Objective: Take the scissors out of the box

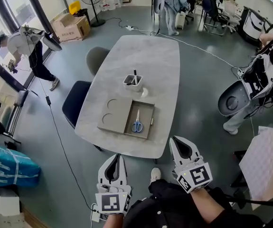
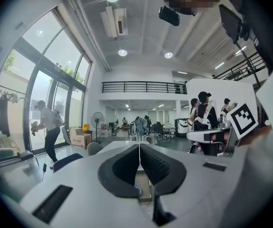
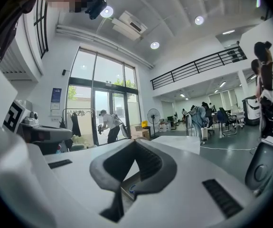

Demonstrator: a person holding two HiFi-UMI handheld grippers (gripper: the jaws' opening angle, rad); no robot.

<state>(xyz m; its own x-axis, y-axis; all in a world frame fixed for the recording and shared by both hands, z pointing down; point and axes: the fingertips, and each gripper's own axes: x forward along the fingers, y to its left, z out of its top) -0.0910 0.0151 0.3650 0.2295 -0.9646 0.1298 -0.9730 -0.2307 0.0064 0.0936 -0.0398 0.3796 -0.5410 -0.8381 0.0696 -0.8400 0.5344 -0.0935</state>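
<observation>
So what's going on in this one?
A person holds a gripper in each hand, just short of the table. The left gripper and right gripper are both shut and empty. The blue-handled scissors lie untouched in the open box, with a grey panel beside it and a white cup behind.

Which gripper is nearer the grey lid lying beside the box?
Left. The left gripper sits at the table's near edge, straight in front of the lid; the right gripper sits off beyond the box's other side.
</observation>
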